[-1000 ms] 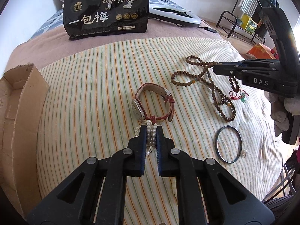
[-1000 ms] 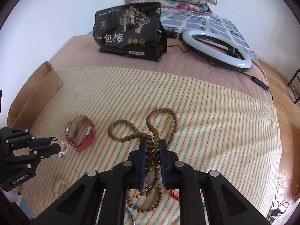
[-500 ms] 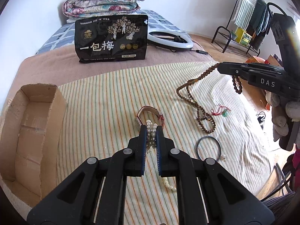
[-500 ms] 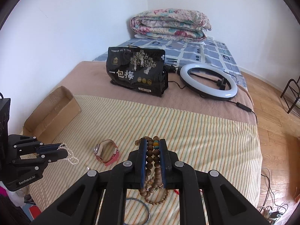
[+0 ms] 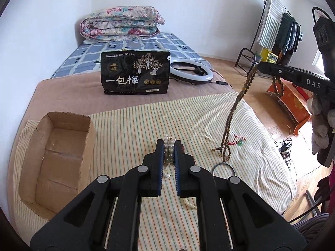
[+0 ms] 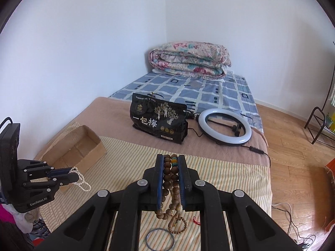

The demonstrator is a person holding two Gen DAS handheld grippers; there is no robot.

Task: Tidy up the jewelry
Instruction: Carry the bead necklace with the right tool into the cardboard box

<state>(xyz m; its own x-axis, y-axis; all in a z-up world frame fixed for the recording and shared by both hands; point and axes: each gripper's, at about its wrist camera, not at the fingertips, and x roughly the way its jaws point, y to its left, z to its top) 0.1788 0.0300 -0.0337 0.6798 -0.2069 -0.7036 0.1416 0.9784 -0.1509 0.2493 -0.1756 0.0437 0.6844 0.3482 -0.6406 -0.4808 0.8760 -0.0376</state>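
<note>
My left gripper (image 5: pixel 169 146) is shut on a white pearl necklace (image 5: pixel 169 144), held above the striped cloth (image 5: pixel 134 138); its loops hang down in the right wrist view (image 6: pixel 80 179). My right gripper (image 6: pixel 170 165) is shut on a brown wooden bead necklace (image 6: pixel 167 173), lifted high, with its long strand (image 5: pixel 234 113) hanging to the cloth. An open cardboard box (image 5: pixel 58 152) lies to the left of my left gripper. A dark bangle (image 6: pixel 160 239) lies on the cloth below the right gripper. The watch is hidden behind my left gripper.
A black snack bag (image 5: pixel 135 73) stands at the back of the bed, a white ring light (image 5: pixel 191 72) beside it. A folded floral quilt (image 5: pixel 120 25) lies at the far end. A small red-and-green charm (image 5: pixel 237 142) lies on the cloth. A clothes rack (image 5: pixel 278 33) stands far right.
Both grippers have risen higher above the bed with their necklaces. The wooden bead strand now hangs nearly straight, with only its lower end on the cloth.
</note>
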